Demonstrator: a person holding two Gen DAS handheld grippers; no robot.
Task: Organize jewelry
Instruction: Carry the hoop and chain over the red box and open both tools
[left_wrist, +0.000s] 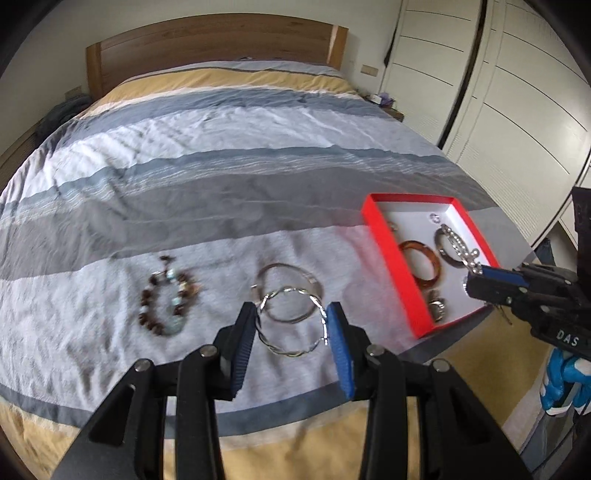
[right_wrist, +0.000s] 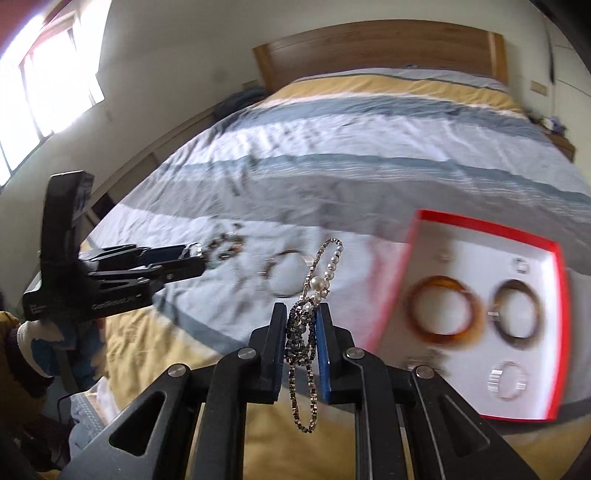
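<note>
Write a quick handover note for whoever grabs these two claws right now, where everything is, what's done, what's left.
Left claw: open, empty, poised around the silver hoops on the bed.
Right claw: shut on the pearl chain, held over the near part of the red box; not yet released.
Done: amber bangle, dark bangle, a silver band and a few small pieces lie in the box.
Left: drop the chain in the box, then box the hoops and the bead bracelet lying left of them.
</note>
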